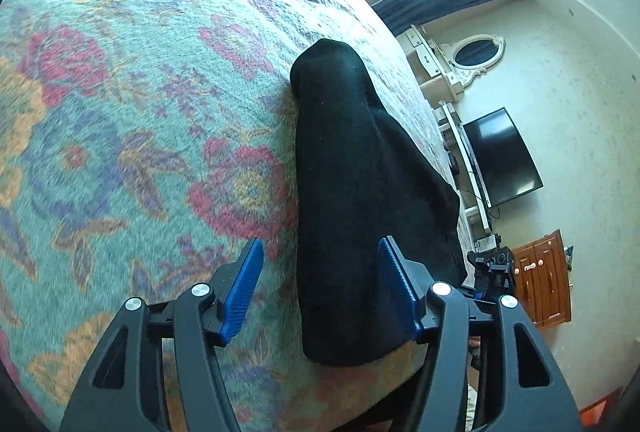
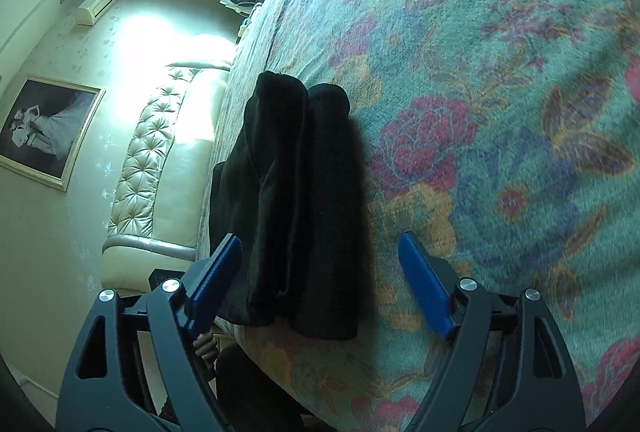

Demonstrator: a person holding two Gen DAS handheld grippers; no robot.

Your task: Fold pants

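The black pants lie folded in a long narrow bundle near the bed's edge, on the floral blanket. My left gripper is open, its blue pads on either side of the bundle's near end, holding nothing. In the right wrist view the pants show as layered folds. My right gripper is open and empty, its pads wide apart around the near end of the bundle.
The bed edge runs just beside the pants in both views. Beyond it are a TV, a white dresser with oval mirror and a wooden cabinet. A tufted cream headboard and a framed picture lie on the other side.
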